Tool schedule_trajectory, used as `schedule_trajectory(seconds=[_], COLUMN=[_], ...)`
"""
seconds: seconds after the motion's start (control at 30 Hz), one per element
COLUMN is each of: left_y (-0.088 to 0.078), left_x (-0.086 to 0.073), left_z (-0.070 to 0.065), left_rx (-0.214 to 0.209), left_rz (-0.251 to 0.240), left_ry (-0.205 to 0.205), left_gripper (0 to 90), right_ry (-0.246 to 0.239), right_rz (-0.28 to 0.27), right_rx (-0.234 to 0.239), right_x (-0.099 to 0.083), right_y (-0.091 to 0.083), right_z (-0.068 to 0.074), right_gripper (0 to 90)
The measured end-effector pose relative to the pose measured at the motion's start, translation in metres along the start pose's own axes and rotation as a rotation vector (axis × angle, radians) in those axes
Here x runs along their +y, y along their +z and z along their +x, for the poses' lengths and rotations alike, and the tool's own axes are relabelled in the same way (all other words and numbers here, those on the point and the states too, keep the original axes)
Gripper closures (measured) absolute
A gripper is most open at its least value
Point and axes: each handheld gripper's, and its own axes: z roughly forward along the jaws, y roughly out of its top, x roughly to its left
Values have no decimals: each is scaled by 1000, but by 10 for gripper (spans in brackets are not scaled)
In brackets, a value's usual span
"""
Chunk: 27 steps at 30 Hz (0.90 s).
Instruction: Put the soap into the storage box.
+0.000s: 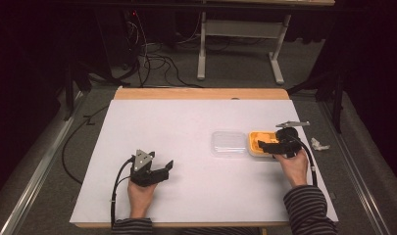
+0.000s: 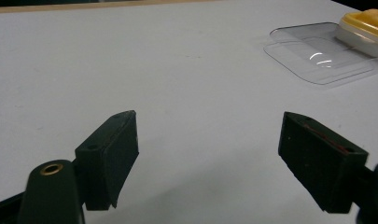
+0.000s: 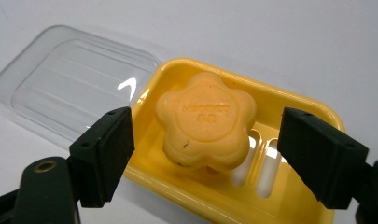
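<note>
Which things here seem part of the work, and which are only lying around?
Likely part of the work:
- flower-shaped soap in the yellow soap dish
- clear lid, off, beside the dish
- right gripper, open over the soap
- left gripper, open, away from them

Just lying about:
- small white crumpled thing at the table's right edge
- cables on the floor

The bench (image 1: 152,127) carried a matt white, paper-like top, with a bare wood edge along its far side. The lid (image 3: 70,79) was clear, glossy plastic with moulded ridges that caught a highlight. The soap dish (image 3: 312,112) was smooth, shiny yellow plastic. The soap (image 3: 206,123) looked waxy and matt, slightly pitted. The right hand-held gripper (image 3: 205,158) had matt black plastic jaws, as did the left hand-held gripper (image 2: 207,158). The sleeves (image 1: 306,205) were striped knit cloth.
</note>
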Motion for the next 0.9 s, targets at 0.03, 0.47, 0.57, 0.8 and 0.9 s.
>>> schedule_trajectory(seconds=[0.03, 0.47, 0.57, 0.8, 0.9], left_y=[0, -1, 0, 0, -1], left_x=[0, 0, 0, 0, 0], left_z=[0, -1, 0, 0, -1], left_rx=[1, -8, 2, 4, 2], left_rz=[1, -3, -5, -3, -7], left_ry=[-3, 5, -7, 3, 2], left_gripper=[208, 215, 215, 216, 216], right_ry=[-2, 0, -15, -30, -52], right_rz=[-5, -116, -140, -176, -185], right_rx=[4, 50, 50, 34, 20], right_x=[0, -9, -13, -18, -21], right_y=[-2, -25, -32, -41, -46], right_z=[0, 9, 13, 21, 26], right_gripper=[193, 262, 270, 278, 277])
